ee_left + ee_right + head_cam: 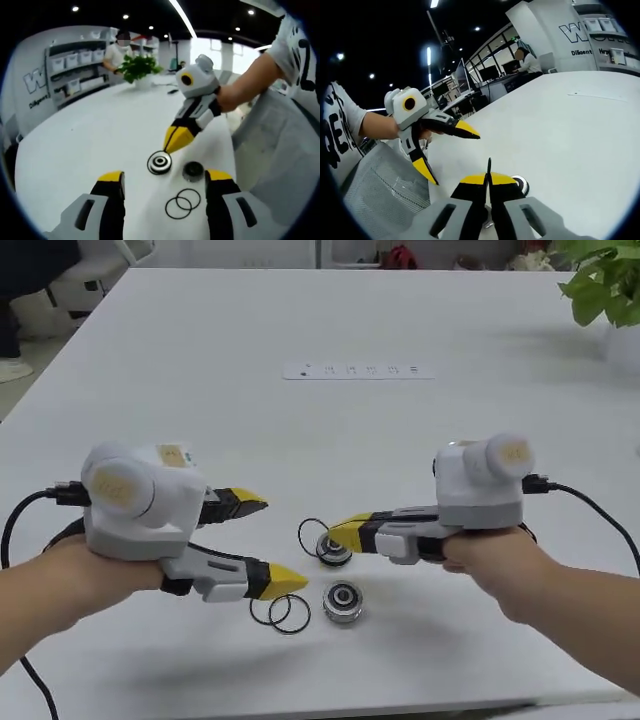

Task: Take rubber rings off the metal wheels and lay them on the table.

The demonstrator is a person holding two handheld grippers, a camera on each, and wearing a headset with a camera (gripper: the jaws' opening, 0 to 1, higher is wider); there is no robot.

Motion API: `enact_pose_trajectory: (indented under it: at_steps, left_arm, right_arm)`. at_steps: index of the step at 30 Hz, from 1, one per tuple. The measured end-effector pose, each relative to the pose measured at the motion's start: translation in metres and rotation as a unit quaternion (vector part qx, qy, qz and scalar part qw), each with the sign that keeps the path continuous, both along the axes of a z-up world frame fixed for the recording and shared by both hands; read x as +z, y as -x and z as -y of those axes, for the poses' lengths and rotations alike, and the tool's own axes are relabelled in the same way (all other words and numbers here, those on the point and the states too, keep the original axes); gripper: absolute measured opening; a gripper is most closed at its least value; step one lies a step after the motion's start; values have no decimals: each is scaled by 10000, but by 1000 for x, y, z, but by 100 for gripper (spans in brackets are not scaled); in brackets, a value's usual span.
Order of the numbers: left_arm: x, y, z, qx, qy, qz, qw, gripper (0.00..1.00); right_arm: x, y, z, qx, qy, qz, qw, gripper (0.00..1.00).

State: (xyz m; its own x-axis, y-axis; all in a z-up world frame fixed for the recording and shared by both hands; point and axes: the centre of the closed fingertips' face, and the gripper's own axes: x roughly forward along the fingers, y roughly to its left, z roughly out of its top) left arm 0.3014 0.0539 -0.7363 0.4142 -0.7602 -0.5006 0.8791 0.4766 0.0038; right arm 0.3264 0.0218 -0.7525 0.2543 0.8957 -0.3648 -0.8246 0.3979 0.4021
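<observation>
The white worktop [330, 330] runs wide and bare beyond the tools, its near edge close by the hands; the left tool [280, 542] stands with jaws wide apart; the right tool [345, 533], jaws together, pinches a rubber ring [488, 166] above one wheel [333, 552]; the other wheel [343, 602] lies flat, bore upward; two loose rings [280, 612] lie flat and overlapping just beside it.

Your headset camera looks forward and down at the table [400, 320] from behind both hands. The camera on your left hand-held gripper [165, 176] rides low and close, facing the right hand-held gripper [489, 179]. That one's camera faces back, past the rubber ring [489, 165] it pinches. All three views share a metal wheel [333, 548] between them.
</observation>
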Motion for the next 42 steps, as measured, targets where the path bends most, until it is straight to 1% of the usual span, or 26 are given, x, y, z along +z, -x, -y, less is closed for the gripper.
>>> enact_pose_trajectory:
  at_steps: [5, 8, 13, 18, 20, 23, 29, 34, 42]
  left_arm:
    - [3, 3, -7, 46, 30, 16, 10000, 68]
    - [4, 5, -13, 68, 6, 44, 10000, 69]
    - [5, 10, -20, 107, -9, 35, 9999, 71]
    - [2, 15, -27, 120, -66, 31, 9999, 73]
    - [2, 16, -30, 136, -78, 27, 9999, 74]
    - [2, 18, -33, 150, -117, 66, 9998, 74]
    - [1, 21, -37, 147, -157, 80, 9997, 75]
    - [1, 22, -42, 173, -167, 68, 9997, 75]
    - [-2, 25, -47, 230, -173, 34, 9996, 75]
  right_arm:
    - [1, 1, -2, 55, 14, 25, 10000, 0]
    - [3, 0, -3, 64, -14, 22, 10000, 0]
    - [8, 1, -7, 91, -82, 26, 9999, 0]
    - [10, 5, -14, 161, -133, 16, 9998, 0]
    - [10, 7, -17, 199, -134, 9, 9997, 0]
    - [10, 9, -21, 249, -148, -17, 9996, 0]
    - [9, 14, -28, 355, -156, -73, 9992, 0]
    - [8, 17, -32, 416, -153, -107, 9990, 0]
    - [3, 24, -39, 549, -128, -240, 9981, 0]
